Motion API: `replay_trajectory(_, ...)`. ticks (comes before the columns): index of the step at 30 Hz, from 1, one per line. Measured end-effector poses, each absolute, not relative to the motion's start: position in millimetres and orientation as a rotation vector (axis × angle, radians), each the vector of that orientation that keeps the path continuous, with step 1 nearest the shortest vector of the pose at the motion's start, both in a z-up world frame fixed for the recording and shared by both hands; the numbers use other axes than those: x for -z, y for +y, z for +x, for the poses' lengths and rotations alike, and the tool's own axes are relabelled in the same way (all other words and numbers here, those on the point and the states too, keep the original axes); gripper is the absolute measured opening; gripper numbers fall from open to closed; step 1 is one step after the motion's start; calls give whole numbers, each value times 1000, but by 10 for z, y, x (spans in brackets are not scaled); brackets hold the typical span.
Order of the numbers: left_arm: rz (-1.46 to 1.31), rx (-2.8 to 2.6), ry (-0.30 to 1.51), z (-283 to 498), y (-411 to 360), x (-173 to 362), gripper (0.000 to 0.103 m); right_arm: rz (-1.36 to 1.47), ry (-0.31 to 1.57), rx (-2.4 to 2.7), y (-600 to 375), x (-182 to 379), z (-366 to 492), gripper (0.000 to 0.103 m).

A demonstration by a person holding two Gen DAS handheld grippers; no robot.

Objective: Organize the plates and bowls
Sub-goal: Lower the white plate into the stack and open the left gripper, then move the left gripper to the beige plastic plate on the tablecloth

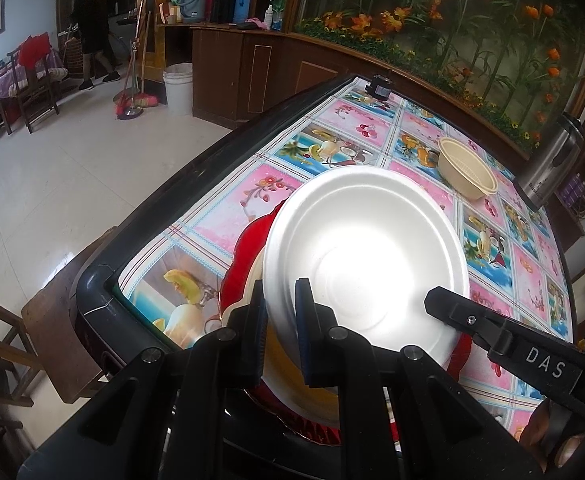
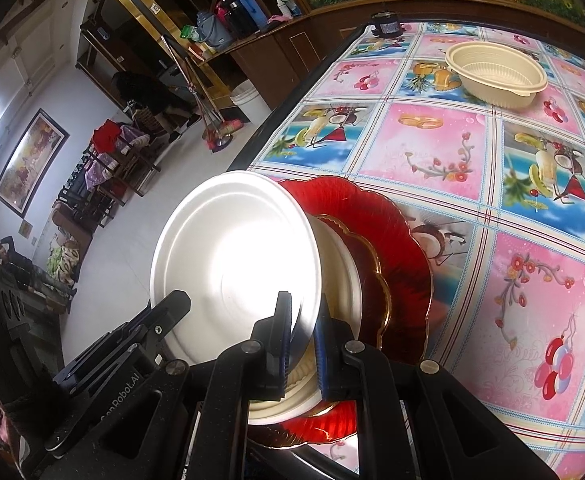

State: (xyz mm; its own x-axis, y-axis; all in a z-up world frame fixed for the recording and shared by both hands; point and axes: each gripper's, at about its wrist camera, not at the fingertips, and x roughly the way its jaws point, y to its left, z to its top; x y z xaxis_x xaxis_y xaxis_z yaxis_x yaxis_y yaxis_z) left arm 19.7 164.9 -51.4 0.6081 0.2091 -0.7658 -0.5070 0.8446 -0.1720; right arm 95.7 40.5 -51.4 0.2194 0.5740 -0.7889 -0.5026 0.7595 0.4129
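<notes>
A white foam plate (image 1: 368, 248) is held tilted above a stack near the table's front edge. My left gripper (image 1: 279, 320) is shut on its near rim. My right gripper (image 2: 302, 334) is shut on the opposite rim of the same white plate (image 2: 232, 264). Under it lies a cream plate (image 2: 344, 280) on a small dark red plate (image 2: 368, 280) on a large red scalloped plate (image 2: 396, 232), whose edge also shows in the left wrist view (image 1: 248, 248). A cream plastic bowl (image 1: 466, 168) stands far back on the table, also in the right wrist view (image 2: 496, 74).
The table (image 2: 444, 152) has a colourful fruit-print cloth and a dark raised rim (image 1: 220, 148). A steel flask (image 1: 552, 164) stands at the far right edge. A small black device (image 1: 378, 86) sits at the far end. Chairs and floor lie to the left.
</notes>
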Motion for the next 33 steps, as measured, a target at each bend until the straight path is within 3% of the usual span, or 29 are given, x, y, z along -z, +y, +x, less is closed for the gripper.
replay_trajectory(11,-405,-425,835,172,1661,515,13,68,1133,-738,413,532,969,15)
replay_trajectory(14,-421,-415,842,175,1669,485,21,76,1137,-741,400,534,972,15)
replay_trajectory(15,-425,-411,837,173,1667,462,31,80,1131,-744,385,517,974,16)
replay_trajectory(16,-421,-419,832,173,1660,439,53,87,1128,-748,369,499,986,18)
replay_trajectory(18,-434,-435,803,145,1669,375,69,95,1131,-747,338,478,1006,34)
replay_trajectory(21,-439,-438,781,137,1675,275,69,124,1131,-776,273,423,1020,44)
replay_trajectory(26,-430,-401,742,371,1609,-22,72,219,1111,-793,7,260,1144,45)
replay_trajectory(28,-424,-355,728,566,1516,-130,77,282,1084,-764,-210,174,1282,49)
replay_trajectory(30,-401,-322,745,812,1382,-214,77,338,1048,-696,-484,92,1458,61)
replay_trajectory(33,-366,-260,761,1245,1176,-297,77,399,1021,-616,-872,37,1774,61)
